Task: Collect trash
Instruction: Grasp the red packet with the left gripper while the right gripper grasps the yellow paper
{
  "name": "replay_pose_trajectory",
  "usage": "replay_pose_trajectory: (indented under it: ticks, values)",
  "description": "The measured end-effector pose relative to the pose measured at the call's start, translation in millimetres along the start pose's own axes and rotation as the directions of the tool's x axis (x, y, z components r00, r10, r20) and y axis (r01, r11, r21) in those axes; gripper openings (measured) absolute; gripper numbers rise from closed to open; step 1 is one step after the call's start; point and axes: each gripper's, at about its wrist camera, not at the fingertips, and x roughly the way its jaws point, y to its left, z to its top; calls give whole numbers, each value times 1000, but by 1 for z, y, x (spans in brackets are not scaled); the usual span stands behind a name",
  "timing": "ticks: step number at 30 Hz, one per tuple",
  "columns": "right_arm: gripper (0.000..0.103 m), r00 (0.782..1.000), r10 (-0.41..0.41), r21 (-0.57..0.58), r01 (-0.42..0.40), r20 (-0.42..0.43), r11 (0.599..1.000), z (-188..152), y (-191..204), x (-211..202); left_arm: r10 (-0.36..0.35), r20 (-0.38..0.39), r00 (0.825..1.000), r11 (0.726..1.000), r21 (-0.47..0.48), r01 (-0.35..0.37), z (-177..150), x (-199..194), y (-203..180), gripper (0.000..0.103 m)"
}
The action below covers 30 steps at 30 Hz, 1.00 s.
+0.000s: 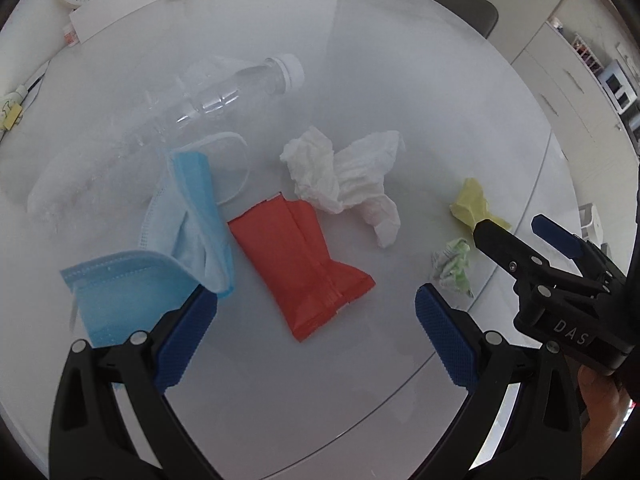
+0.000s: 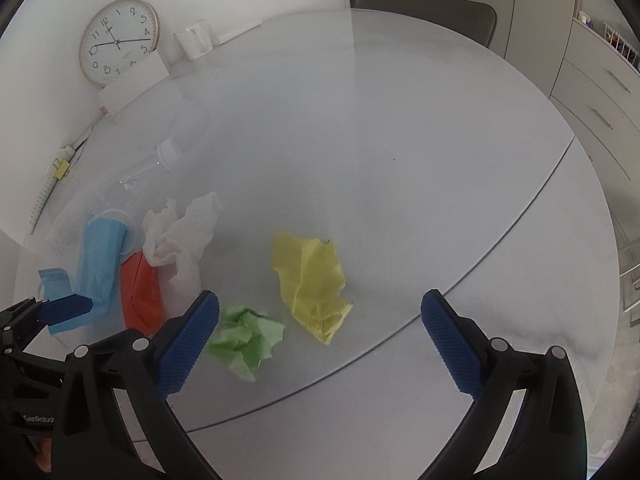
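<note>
Left-wrist view: the left gripper (image 1: 316,312) hangs over the glass table (image 1: 400,80) with its jaws spread wide and nothing between them. Its left pad (image 1: 188,336) lies over the edge of a blue mask (image 1: 132,280), though whether they touch cannot be told. Between the two pads, on the glass, lies a red packet (image 1: 300,264). Just past the packet sits a crumpled white tissue (image 1: 344,176), its lower edge touching the packet's top corner. A second part of the mask (image 1: 192,200) stands folded beside the packet's left side, with its ear loop on the glass beyond. Further out lies a clear bottle (image 1: 224,92) on its side, white cap pointing right. To the right, a green paper wad (image 1: 454,266) sits near the right pad (image 1: 444,340), and a yellow wad (image 1: 472,200) lies past it, partly hidden by the right gripper (image 1: 516,232).

Right-wrist view: the right gripper (image 2: 320,316) is also wide apart and empty. The green wad (image 2: 246,338) lies just beside its left pad (image 2: 188,344); the yellow wad (image 2: 310,284) sits between the pads, further forward. At the left edge the left gripper (image 2: 64,308) shows above the mask (image 2: 100,264), next to the packet (image 2: 140,292) and tissue (image 2: 180,236). A clock (image 2: 118,42) leans against the wall at the table's far side.
</note>
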Motion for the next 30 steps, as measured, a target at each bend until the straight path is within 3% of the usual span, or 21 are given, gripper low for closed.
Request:
replay_pose_trajectory:
  ticks: [6,17,23,30]
  values:
    - [97,999,-23,-25,23,-22,999,11,6,26,26,-15,1000,998,-58,-27,10,15,-1,95]
    - [97,1000,-13,-5,13,-22,1000,6,4,31,8,14,1000,1000,29,-9,-2,1,22,95]
    - [97,1000,-10,-13,10,-18,1000,1,4,29,12,31,999,1000,3,-12,-6,-9,40,95]
    - [97,1000,-13,-30,13,-4,999,2,8,23,-56,72,996,998,10,55,-16,-41,27,95]
